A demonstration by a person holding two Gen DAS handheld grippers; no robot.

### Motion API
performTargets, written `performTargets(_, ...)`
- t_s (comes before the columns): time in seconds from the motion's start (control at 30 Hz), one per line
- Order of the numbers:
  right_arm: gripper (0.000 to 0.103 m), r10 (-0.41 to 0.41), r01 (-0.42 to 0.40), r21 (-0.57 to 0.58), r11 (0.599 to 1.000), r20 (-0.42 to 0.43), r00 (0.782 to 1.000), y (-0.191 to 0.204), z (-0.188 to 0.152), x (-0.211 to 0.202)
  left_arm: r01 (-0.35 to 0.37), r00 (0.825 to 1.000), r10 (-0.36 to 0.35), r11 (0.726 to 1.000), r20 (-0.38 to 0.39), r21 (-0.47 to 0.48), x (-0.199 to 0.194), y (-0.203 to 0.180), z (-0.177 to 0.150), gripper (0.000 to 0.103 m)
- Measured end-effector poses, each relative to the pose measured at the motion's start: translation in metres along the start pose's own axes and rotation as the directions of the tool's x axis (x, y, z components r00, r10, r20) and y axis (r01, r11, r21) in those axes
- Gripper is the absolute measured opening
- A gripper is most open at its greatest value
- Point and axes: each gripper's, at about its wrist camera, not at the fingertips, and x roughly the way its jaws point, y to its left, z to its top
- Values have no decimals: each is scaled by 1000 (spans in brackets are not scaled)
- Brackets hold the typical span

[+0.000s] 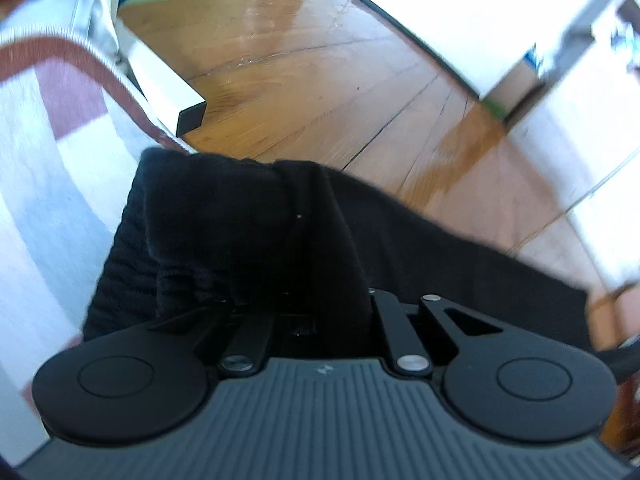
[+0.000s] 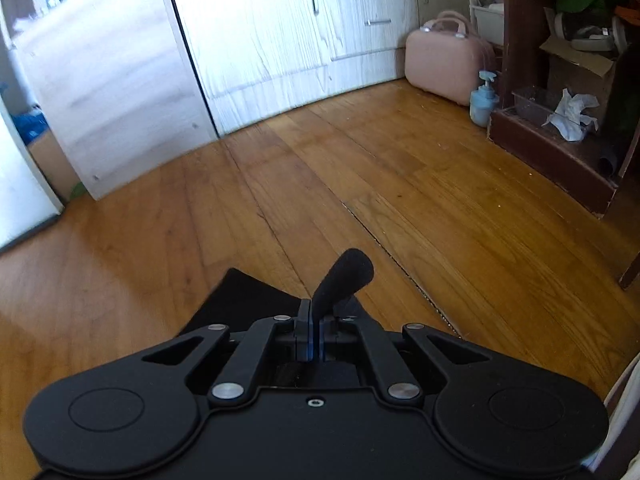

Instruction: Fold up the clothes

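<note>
Two grippers carry one black garment [image 1: 248,232] above the wooden floor [image 2: 440,200]: my left gripper [image 1: 304,308] points forward and down, its fingers buried under bunched, ribbed knit, so I cannot tell whether they are pressed together. My right gripper [image 2: 314,328], at the lower centre of its frame, is pinched tight on a rolled fold of the soft cloth, which pokes up rightward like a stubby tube.

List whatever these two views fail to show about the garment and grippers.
- Left wrist: black garment drapes over the left gripper, hiding its fingers.
- Right wrist: right gripper pinches a fold; the garment's remainder lies beneath the body.
- Garment type: unclear.
</note>
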Motion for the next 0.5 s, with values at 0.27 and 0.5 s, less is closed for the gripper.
performTargets(0.27, 13, 15, -16, -52, 999, -14, 1000, 46, -1, 59, -97, 992, 76, 968, -98, -231, 36, 1, 28, 13)
performTargets(0.5, 72, 111, -112, -328, 938, -20, 994, 94, -62, 73, -143, 989, 131, 975, -74, -173, 52, -18, 30, 21)
